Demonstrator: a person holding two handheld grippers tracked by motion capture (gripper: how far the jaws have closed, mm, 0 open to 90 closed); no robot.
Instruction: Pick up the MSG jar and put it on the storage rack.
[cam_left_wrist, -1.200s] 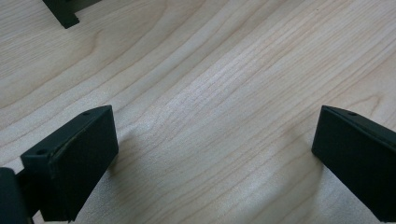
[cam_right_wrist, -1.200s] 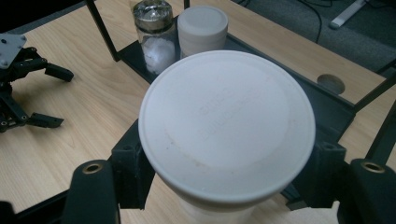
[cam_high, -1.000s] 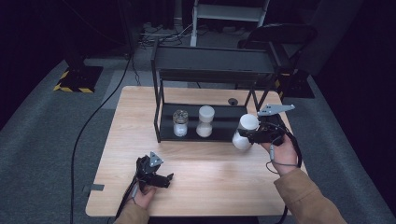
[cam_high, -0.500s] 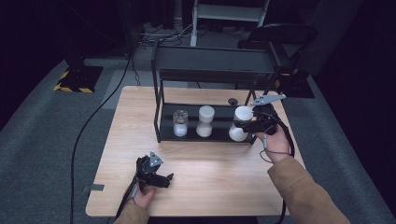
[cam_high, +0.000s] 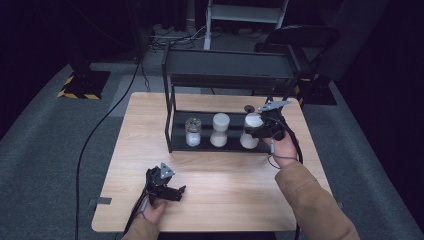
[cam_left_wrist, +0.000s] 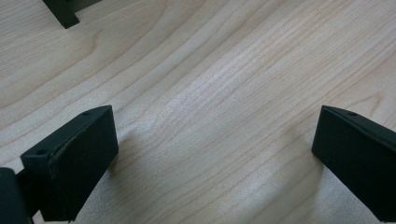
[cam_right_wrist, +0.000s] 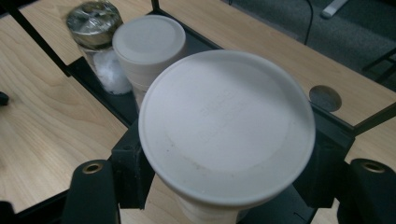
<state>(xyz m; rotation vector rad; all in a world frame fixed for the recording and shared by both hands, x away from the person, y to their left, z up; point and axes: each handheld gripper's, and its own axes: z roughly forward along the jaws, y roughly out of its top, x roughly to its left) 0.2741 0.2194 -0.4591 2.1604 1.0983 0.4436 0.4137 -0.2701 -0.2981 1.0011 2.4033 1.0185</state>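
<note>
White jar (cam_high: 251, 131) sits clamped in your right gripper (cam_high: 261, 131) jaws at the rack's (cam_high: 172, 115) lower shelf, beside two other jars; your left gripper (cam_high: 167, 187) rests released on the desk (cam_high: 225, 190).

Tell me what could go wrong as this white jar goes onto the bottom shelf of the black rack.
1. The white jar in the right gripper sits close beside the middle jar; a sideways nudge could knock it into the glass jar.
2. The jaws clamp just under the wide lid, so the jar might tilt or slip if released before it stands flat.
3. The gripper's top plate is near the rack's upper shelf and could catch on it.
</note>
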